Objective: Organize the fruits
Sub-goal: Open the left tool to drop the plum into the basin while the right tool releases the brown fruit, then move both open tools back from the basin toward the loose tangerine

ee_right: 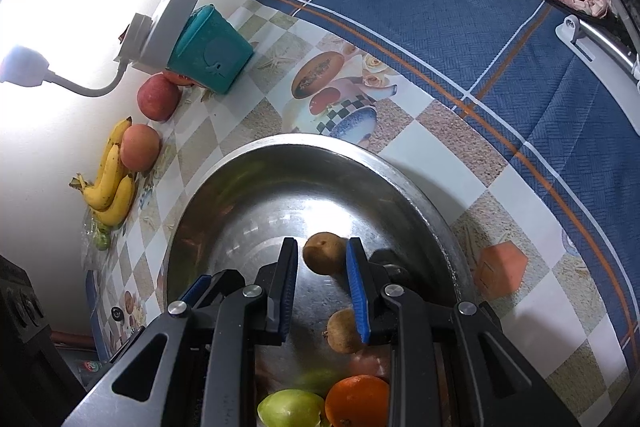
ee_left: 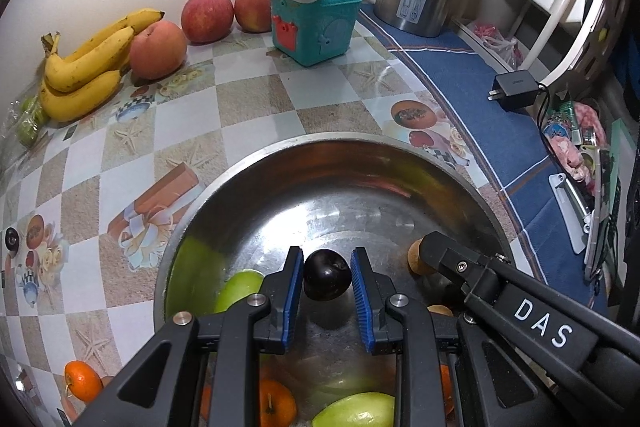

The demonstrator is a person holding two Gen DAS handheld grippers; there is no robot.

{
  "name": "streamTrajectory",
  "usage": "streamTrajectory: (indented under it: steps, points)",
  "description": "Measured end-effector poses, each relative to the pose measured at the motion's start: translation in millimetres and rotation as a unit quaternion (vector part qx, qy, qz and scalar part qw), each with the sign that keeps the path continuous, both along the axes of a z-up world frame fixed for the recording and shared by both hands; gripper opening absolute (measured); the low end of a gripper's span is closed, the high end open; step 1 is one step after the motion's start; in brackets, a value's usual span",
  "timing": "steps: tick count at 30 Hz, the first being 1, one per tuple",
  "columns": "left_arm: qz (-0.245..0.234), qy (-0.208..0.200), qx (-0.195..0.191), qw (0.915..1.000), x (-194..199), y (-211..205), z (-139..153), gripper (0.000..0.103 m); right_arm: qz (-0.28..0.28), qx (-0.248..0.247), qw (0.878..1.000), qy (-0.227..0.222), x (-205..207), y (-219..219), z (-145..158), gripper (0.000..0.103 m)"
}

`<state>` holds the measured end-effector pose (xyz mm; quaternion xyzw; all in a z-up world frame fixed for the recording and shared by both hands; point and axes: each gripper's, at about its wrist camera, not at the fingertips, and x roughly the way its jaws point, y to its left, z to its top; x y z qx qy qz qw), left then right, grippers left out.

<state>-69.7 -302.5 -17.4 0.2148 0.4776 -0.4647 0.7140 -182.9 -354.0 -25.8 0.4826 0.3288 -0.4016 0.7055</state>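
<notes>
While hovering over the wide steel bowl (ee_left: 248,187), pinching a small dark round plum (ee_left: 327,276) between left gripper (ee_left: 327,267) pads. Over the same bowl, squeezing a brown fuzzy kiwi (ee_right: 323,253) between right gripper (ee_right: 322,255) tips; second kiwi (ee_right: 343,331) lying just below the right jaw.

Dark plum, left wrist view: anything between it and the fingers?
Nothing visible. The plum sits right between the left fingers, pads against both its sides, over the steel bowl. The green fruit lies beside them, outside the gap.
</notes>
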Motion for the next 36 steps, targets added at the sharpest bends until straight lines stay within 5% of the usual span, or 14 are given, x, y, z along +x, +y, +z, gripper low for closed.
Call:
streamTrajectory:
  steps: [31, 36]
  points:
    - [0.058, 0.0, -0.004, 0.9983, 40, 32, 22, 0.045, 0.02, -0.02, 0.999, 0.017, 4, 11, 22, 0.035]
    - [0.09, -0.006, 0.006, 0.9959, 59, 49, 21, 0.06, 0.037, -0.016, 0.998, 0.046, 12, 13, 16, 0.038]
